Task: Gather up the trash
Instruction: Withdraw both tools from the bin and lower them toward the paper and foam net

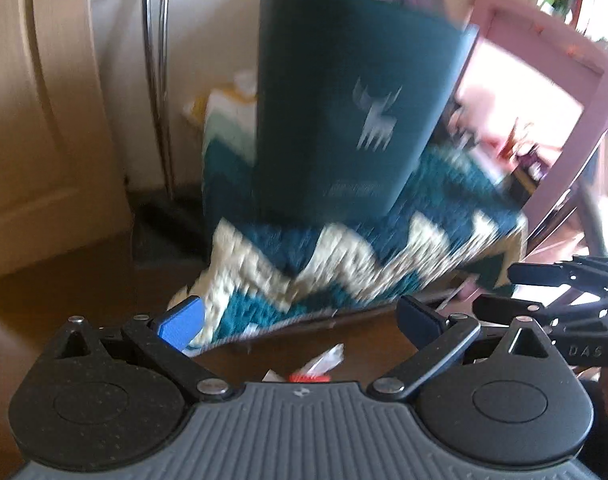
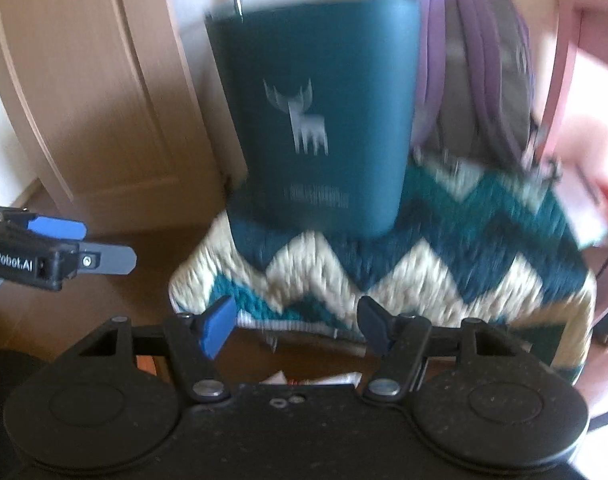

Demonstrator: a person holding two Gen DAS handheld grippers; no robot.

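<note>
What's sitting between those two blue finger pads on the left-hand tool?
In the left wrist view, the left gripper frames the zigzag blanket's edge, with a white-and-red wrapper on the dark floor below it.

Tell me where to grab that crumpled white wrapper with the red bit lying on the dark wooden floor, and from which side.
Grip the crumpled white wrapper at its raised, bunched white end, coming down from above, judging by how that end sticks up off the dark wooden floor. The open left gripper is nearest above it. The red part lies low and is partly hidden, so probably harder to pinch.
</note>
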